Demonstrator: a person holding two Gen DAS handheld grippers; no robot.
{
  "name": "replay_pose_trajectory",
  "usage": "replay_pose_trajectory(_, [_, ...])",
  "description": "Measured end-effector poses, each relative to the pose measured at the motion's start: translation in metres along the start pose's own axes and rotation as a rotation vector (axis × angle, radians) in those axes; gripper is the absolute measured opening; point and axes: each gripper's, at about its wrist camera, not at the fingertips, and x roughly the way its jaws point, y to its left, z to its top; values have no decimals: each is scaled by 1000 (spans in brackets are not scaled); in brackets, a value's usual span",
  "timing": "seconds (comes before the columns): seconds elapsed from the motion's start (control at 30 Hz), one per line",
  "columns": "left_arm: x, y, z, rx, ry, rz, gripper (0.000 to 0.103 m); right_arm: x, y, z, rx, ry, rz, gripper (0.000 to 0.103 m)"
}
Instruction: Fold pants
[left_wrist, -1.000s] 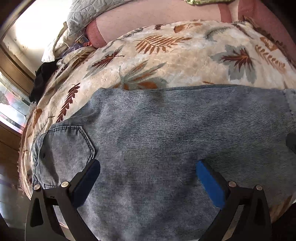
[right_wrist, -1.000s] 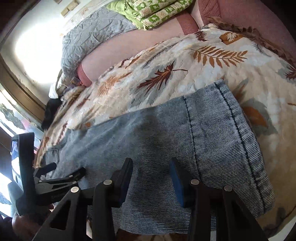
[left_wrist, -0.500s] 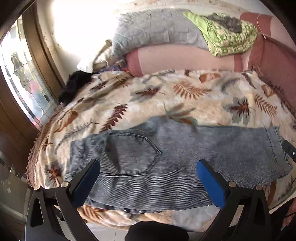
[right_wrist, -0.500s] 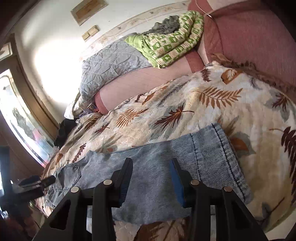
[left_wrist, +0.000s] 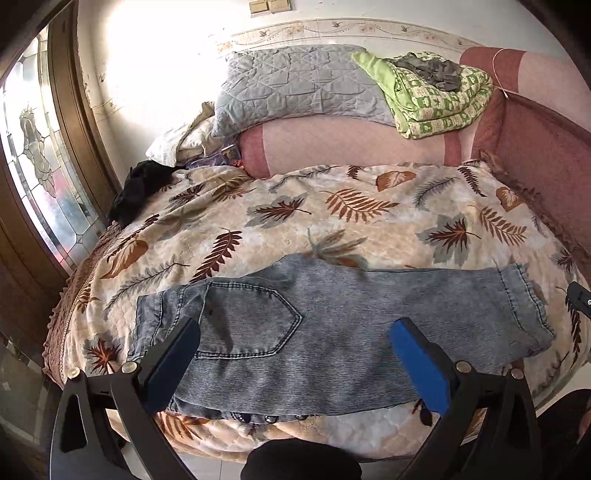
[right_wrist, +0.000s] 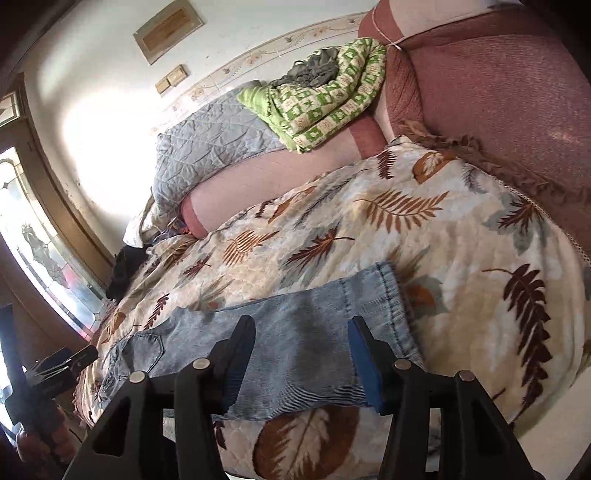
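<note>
So the jeans (left_wrist: 332, 343) are lying flat across the near edge of the bed, on the leaf-print bedspread (left_wrist: 369, 221). In the left wrist view they run across the lower middle of the frame, back pocket (left_wrist: 251, 321) toward the left, leg cuff (left_wrist: 524, 306) over at the right. They look folded lengthwise already, one leg on top of the other, but I can't be totally sure.

Left gripper (left_wrist: 295, 354) sits at the bottom of its frame with the blue pads (left_wrist: 421, 362) spread wide, nothing pinched between them, just hovering above the denim. Right gripper (right_wrist: 301, 354) is at the bottom of its own frame, above the cuff end; its jaws are opening and there's no fabric caught between them, the jeans just lie underneath.

Up top in the left view: a grey quilted pillow (left_wrist: 295, 85) in the upper middle, a green patterned blanket (left_wrist: 436, 103) in the upper right, both on the pink headboard roll (left_wrist: 351, 147). A black piece of clothing (left_wrist: 136, 192) is bunched at the left by the glass door (left_wrist: 40, 173).
</note>
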Motion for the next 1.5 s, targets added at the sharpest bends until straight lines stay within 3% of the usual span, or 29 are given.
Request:
replay_pose_trajectory(0.5, [20,-48,1,91,50,-20,103,29,-59,-2,102,127,6,56])
replay_pose_trajectory(0.83, [86,-134,-17,239,298,-143,103,54,-110,13,248,204,18,56])
replay_pose_trajectory(1.1, [137,-179,-26,365,398,-106,103,84,-119,22,270,289,37,56])
replay_pose_trajectory(1.23, [139,-178,-26,348,404,-125,103,108,-119,23,255,359,23,56])
replay_pose_trajectory(1.43, [131,-172,-24,323,423,-143,103,131,-105,26,178,387,5,58])
replay_pose_trajectory(1.5, [127,-167,-24,312,420,-152,103,134,-99,27,148,390,-2,51])
